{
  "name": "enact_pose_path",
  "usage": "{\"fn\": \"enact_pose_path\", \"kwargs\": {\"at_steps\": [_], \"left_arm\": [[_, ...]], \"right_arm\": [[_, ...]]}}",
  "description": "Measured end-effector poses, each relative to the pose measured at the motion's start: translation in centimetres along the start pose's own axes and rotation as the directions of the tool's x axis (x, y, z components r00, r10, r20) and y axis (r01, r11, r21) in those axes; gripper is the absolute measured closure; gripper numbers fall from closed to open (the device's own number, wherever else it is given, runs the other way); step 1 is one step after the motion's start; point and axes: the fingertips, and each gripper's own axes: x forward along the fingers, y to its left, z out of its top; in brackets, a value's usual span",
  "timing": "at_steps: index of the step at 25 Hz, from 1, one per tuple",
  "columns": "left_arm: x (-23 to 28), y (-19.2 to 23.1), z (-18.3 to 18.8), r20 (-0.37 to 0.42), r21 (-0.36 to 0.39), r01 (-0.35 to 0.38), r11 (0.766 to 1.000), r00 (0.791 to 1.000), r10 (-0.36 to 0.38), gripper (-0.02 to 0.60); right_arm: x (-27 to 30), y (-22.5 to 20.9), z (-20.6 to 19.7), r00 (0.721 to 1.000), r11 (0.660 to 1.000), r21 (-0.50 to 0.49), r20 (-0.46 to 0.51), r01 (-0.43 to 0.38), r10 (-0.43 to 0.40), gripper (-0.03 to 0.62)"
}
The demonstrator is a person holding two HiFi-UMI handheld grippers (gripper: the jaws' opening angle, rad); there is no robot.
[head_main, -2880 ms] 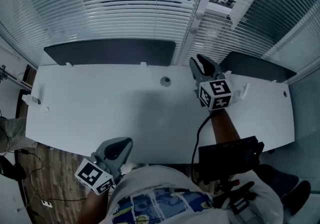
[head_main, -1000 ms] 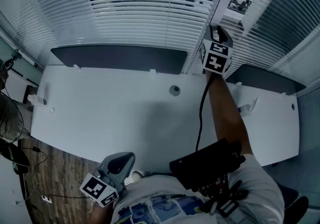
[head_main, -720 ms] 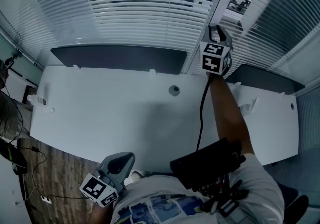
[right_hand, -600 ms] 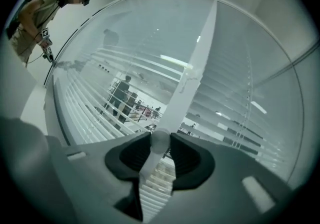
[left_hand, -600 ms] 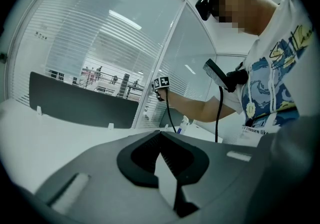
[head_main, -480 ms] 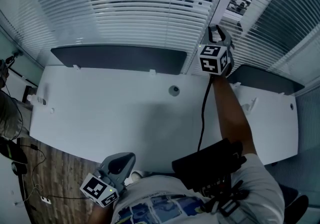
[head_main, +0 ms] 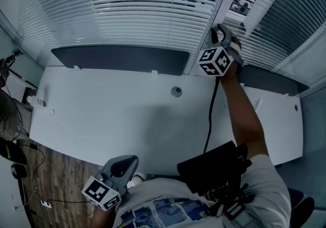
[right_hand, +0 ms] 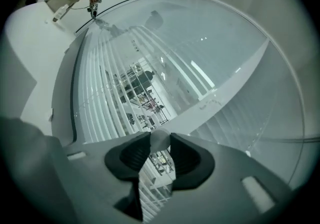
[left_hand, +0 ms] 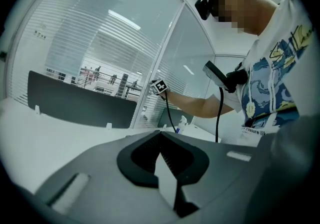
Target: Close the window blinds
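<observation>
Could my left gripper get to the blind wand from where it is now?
Probably not. The left gripper sits at the white desk's near edge, with the whole desk between it and the blinds. The right gripper is the one clamping the blind wand.

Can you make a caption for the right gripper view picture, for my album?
The right gripper pinches the pale blind wand in front of the window blinds.

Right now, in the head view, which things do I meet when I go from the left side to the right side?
left gripper → round desk hole → right gripper, closed on the blind rod
</observation>
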Motion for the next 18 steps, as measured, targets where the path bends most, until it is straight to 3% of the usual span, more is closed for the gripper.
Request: {"fn": "enact_pose_path", "kwargs": {"at_steps": [7,14,16,18], "left_arm": [[0.23,-0.21,-0.03,0.001,0.002,0.007,1.0,1.0,-0.007,0.58],[0.09,-0.23,-0.04,0.002,-0.003,0.01,1.0,1.0,-0.01,0.58],[0.13,-0.24,-0.05,0.001,-0.003,0.011,1.0,1.0,-0.011,0.58],[0.14,-0.23,-0.07,0.001,-0.004,0.011,1.0,1.0,-0.011,0.58]], "right_arm": [[0.33,0.3,-0.23,0.999,0.978,-0.206,-0.014,0.031,-0.034,0.471],[0.37,0.62,-0.34,0.997,0.893,-0.448,-0.03,0.044,-0.065,0.471],[0.29,0.52,-0.31,0.997,0.875,-0.483,-0.035,0.044,-0.069,0.471],[0.38,0.55,-0.26,0.997,0.879,-0.474,-0.029,0.046,-0.067,0.471]]}}
